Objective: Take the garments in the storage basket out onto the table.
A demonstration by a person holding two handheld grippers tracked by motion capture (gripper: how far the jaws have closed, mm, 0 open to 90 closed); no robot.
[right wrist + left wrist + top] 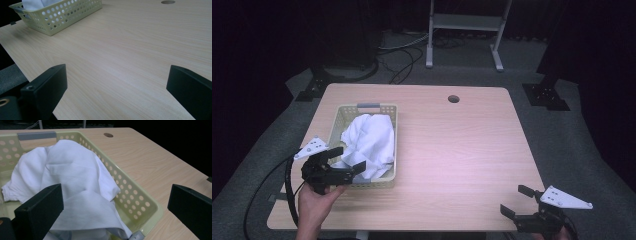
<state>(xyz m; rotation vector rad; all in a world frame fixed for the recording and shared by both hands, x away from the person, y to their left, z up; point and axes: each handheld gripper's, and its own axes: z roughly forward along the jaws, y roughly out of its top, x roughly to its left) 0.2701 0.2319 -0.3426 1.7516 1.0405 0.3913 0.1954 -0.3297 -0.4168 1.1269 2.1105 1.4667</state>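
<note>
- My left tool [346, 158] hangs at the near end of the basket [338, 118], jaws spread wide and gripping nothing.
- In the left gripper view one jaw sits over the basket's inside, low against the cloth [75, 185], and the other stands outside the near rim, above the counter [155, 167]. I cannot tell whether the inner jaw touches the fabric.
- The cloth is a white, crumpled heap that lies wholly in the basket, bulging above the rim, with one fold draped toward the near wall.
- The basket, pale yellow-green with round holes and grey handles at both ends, stands on the left part of the counter.
- My right tool [519, 200] waits at the near right corner of the counter, well apart from the basket, jaws also spread and empty. Its view looks across bare wood toward the basket's corner [62, 15].
- As I judge it, the work has barely begun: the cloth has not been pinched or lifted, and nothing lies on the open counter yet.
- What is left, I think: close the left tool on a fold, draw the cloth out of the basket, and bring it to the clear middle, where the right tool can join in.
</note>
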